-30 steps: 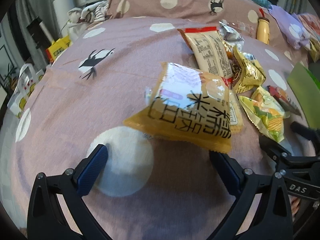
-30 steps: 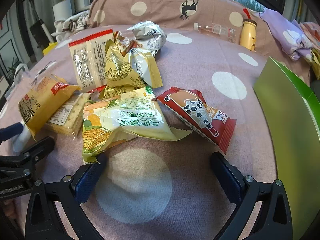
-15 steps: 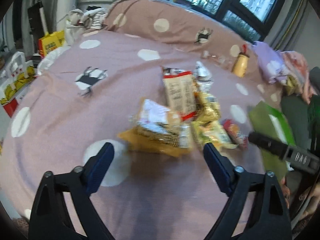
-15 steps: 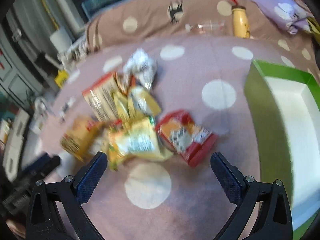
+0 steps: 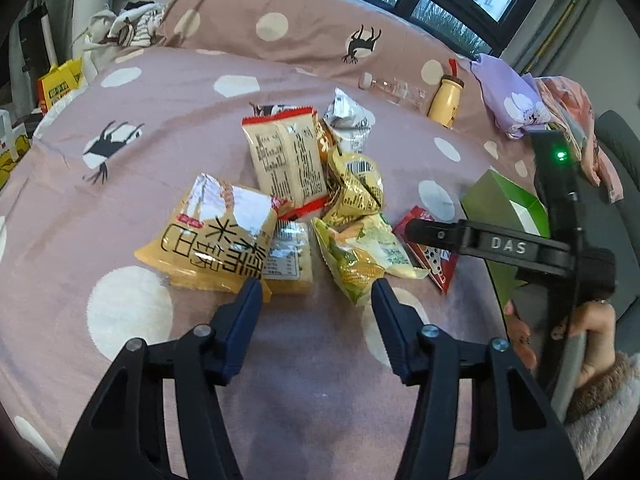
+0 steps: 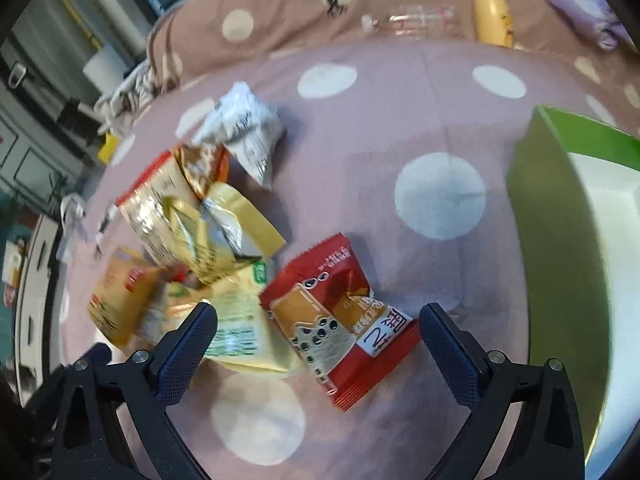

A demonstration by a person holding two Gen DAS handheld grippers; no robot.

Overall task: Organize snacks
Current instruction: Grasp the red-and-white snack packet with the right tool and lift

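Note:
Several snack packets lie in a heap on a pink polka-dot bedspread. An orange packet (image 5: 216,236) with black characters lies at the heap's left, a yellow-green corn packet (image 5: 362,254) to its right. A red bubble-tea packet (image 6: 344,320) lies nearest the green box (image 6: 560,248). My left gripper (image 5: 316,296) hovers above the bed in front of the heap, its jaws closing with nothing between them. My right gripper (image 6: 318,328) hangs over the red packet with its jaws wide and just starting to close, the packet between the fingers, pads not touching it.
A beige packet with red ends (image 5: 288,160), a gold foil packet (image 5: 356,188), a silver packet (image 5: 348,124) and a cracker pack (image 5: 288,258) fill the heap. A yellow bottle (image 5: 444,100) and a clear bottle (image 5: 394,88) lie by the pillow. Purple cloth (image 5: 508,108) lies far right.
Both grippers have lifted and pulled back, so the heap looks smaller. The left jaws have narrowed a lot. The right gripper has swung to the right, over the red packet and nearer the green box.

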